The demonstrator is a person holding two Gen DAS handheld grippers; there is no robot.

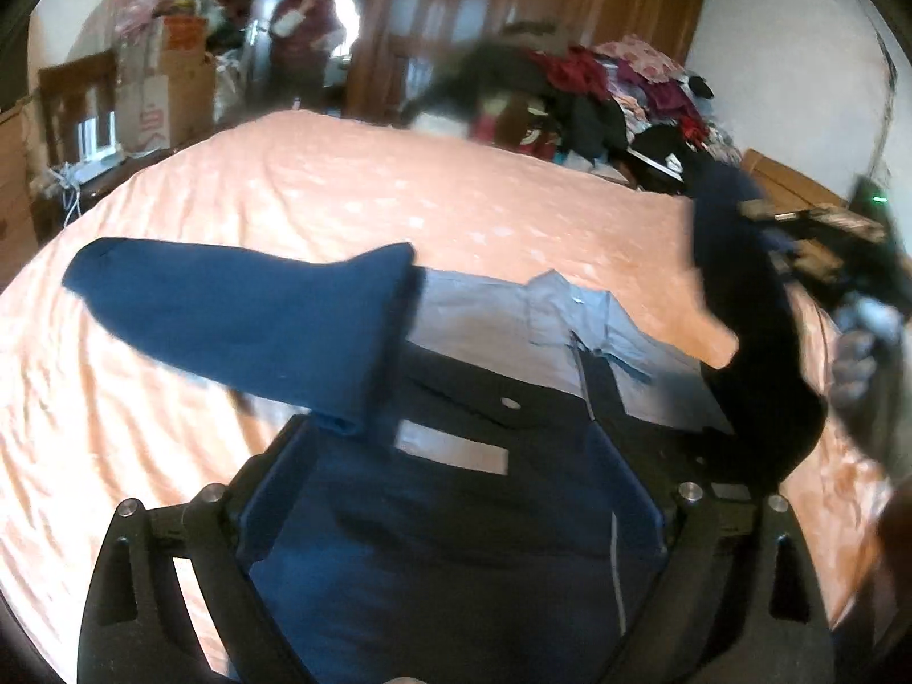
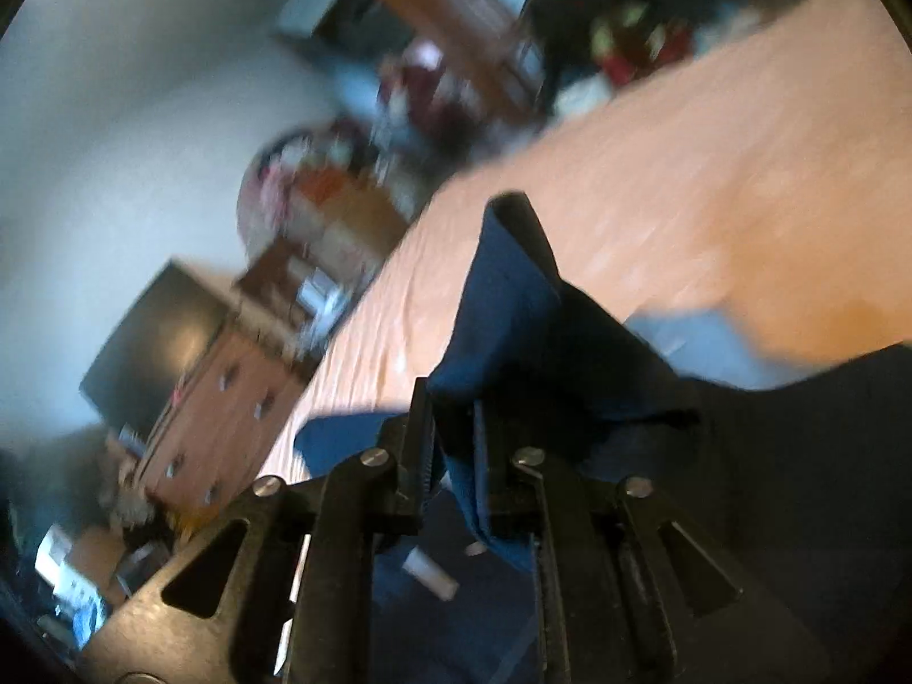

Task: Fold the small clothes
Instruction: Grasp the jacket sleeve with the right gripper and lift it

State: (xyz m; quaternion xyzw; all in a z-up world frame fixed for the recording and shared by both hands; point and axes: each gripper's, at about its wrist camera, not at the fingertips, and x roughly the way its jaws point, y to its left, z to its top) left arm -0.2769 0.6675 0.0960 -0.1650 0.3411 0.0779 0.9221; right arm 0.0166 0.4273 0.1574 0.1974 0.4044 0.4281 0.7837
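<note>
The fold is barely starting: the right gripper [image 2: 456, 473] is clamping the navy garment's [image 1: 433, 541] sleeve at three o'clock, while the left gripper's [image 1: 456, 490] grip cannot be told.

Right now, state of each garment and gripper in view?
left gripper: open, fingers spread either side of the navy garment
right gripper: shut on navy sleeve, lifted off the bed
navy garment: spread on bed, other sleeve laid out flat
light blue shirt: lying flat
</note>
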